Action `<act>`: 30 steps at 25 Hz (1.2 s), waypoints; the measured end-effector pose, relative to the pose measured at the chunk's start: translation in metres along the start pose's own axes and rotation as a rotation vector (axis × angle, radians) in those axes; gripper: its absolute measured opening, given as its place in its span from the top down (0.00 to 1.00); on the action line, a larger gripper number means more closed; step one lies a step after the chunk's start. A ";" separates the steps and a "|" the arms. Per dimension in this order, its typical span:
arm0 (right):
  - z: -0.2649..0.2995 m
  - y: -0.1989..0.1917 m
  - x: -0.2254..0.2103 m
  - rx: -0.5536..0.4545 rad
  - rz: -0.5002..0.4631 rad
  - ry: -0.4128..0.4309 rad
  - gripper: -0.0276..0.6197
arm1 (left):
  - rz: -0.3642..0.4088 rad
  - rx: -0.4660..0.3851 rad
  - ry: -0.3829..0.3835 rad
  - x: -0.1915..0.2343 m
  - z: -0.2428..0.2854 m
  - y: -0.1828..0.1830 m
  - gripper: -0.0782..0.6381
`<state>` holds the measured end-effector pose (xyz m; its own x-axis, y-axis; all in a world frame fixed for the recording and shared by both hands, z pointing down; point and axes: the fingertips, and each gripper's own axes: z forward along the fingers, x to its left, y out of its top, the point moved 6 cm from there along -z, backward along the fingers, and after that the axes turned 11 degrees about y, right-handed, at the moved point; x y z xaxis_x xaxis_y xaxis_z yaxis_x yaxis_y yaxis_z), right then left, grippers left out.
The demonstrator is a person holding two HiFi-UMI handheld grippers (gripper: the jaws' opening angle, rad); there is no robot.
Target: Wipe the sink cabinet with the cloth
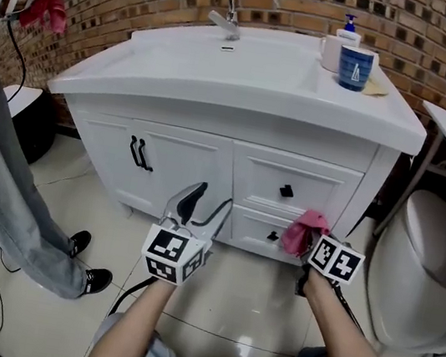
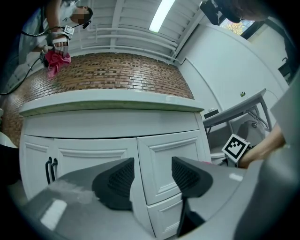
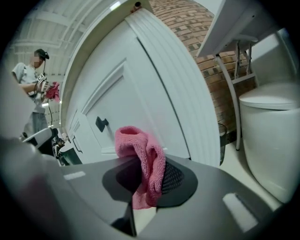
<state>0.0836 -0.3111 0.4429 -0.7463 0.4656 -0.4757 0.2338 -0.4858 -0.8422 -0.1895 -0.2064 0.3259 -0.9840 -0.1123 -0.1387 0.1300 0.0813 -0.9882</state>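
The right gripper (image 3: 149, 178) pinches a pink cloth (image 3: 140, 157) (its tail hidden between the 2 jaws) just before the cabinet's (image 1: 174, 165) lower drawer (image 1: 251, 221), perhaps touching it. The left gripper (image 2: 152, 176) is empty, jaws somewhat apart. The print on the blue cup (image 1: 355, 68) is unreadable.

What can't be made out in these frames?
Head view: whether cloth touches cabinet; cloth covers the contact spot.
Head view: lower drawer partly behind cloth and right tongs.
Head view: toilet cut by right edge.
Left gripper view: cabinet base behind left tongs.
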 end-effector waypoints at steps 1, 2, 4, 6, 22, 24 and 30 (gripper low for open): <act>0.005 -0.003 0.006 0.013 -0.004 0.016 0.87 | -0.001 0.001 0.002 0.001 0.000 0.000 0.54; 0.011 -0.006 0.013 0.027 -0.007 0.038 0.87 | -0.001 0.003 0.004 0.002 0.000 0.000 0.54; 0.025 -0.016 0.030 0.060 -0.017 0.096 0.87 | -0.001 0.005 0.009 0.005 0.000 0.000 0.54; 0.040 -0.029 0.050 0.098 -0.037 0.160 0.86 | -0.002 0.007 0.015 0.008 0.000 0.000 0.54; 0.147 -0.083 0.131 0.171 -0.059 0.380 0.86 | -0.008 0.036 0.058 0.031 -0.019 -0.007 0.54; 0.142 -0.081 0.116 0.191 -0.049 0.334 0.86 | -0.002 0.034 0.053 0.032 -0.018 -0.006 0.54; 0.094 -0.056 0.058 0.191 -0.034 0.235 0.86 | -0.027 0.026 0.023 0.019 -0.006 -0.007 0.54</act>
<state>-0.0311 -0.3264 0.4863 -0.5817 0.6315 -0.5127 0.0734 -0.5870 -0.8063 -0.2098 -0.2030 0.3307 -0.9896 -0.0916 -0.1107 0.1062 0.0528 -0.9929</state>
